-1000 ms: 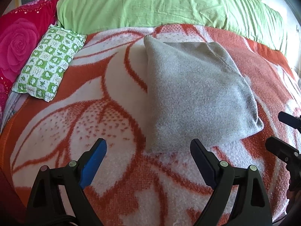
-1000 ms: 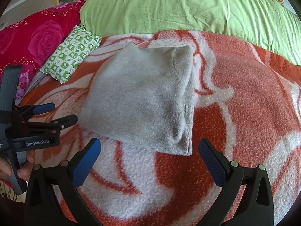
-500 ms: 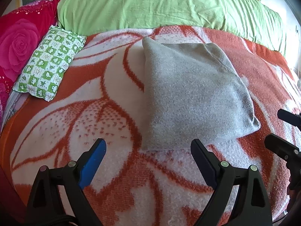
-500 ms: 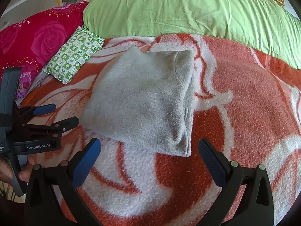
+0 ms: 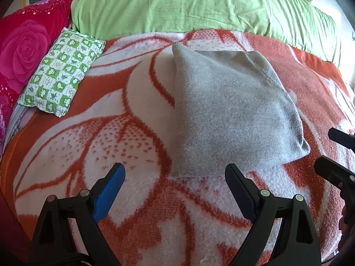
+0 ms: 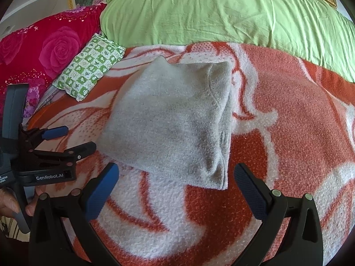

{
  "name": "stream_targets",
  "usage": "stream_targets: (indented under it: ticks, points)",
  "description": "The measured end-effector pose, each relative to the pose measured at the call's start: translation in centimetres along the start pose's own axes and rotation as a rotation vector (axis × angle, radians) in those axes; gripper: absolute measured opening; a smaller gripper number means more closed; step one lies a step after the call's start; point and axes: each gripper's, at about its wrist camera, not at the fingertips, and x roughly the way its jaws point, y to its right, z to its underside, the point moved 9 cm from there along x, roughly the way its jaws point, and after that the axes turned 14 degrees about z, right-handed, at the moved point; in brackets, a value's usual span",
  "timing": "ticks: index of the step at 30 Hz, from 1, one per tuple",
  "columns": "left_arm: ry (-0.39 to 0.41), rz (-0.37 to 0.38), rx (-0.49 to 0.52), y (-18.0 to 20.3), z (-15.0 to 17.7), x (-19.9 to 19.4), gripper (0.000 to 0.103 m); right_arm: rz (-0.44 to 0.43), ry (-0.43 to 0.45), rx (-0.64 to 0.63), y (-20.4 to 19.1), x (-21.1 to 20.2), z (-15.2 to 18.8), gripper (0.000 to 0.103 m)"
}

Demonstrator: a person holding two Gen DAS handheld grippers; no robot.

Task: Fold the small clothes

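Grey garment (image 5: 233,110), orange-and-white floral blanket (image 5: 111,133), green-checked pillow (image 5: 62,75).

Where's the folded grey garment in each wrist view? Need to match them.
Left wrist: grey garment centre-right, just beyond the right finger of the left claw.
Right wrist: garment centre-left, ahead of the right claw.
Shared landmark: green-checked pillow, upper left of it in both.

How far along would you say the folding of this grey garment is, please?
Done: the grey knitted garment lies folded into a compact rectangle on the orange-and-white floral blanket. In hand: nothing; the left claw and right claw are open, clear of it. Left: seemingly nothing.
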Motion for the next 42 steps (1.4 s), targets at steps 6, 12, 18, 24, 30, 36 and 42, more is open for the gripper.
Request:
stream_targets:
  ticks: [6,12,18,24,30,36,42]
  points:
    - [-0.008,-0.002,-0.004,-0.3,0.0,0.2,0.092,-0.004,-0.006,-0.002,-0.4,0.3,0.1,0.103]
    - [-0.014,0.006,-0.001,-0.4,-0.3,0.4,0.092,-0.004,-0.007,0.001,-0.6,0.3,0.1,0.103]
    - [-0.014,0.017,-0.005,0.1,-0.3,0.6,0.092,-0.003,-0.005,0.008,-0.5,0.6,-0.3,0.103]
    - [-0.014,0.022,0.001,0.2,-0.6,0.8,0.092,0.0,-0.002,0.019,-0.1,0.8,-0.4,0.103]
    - [-0.016,0.02,-0.002,0.3,-0.7,1.0,0.092,0.001,-0.003,0.025,0.3,0.9,-0.5,0.103]
    - [-0.021,0.025,0.005,0.5,-1.0,1.3,0.092,0.003,-0.005,0.034,0.6,1.0,-0.7,0.103]
    - [-0.024,0.022,0.003,0.8,-1.1,1.4,0.092,0.001,-0.005,0.042,0.7,1.1,-1.0,0.103]
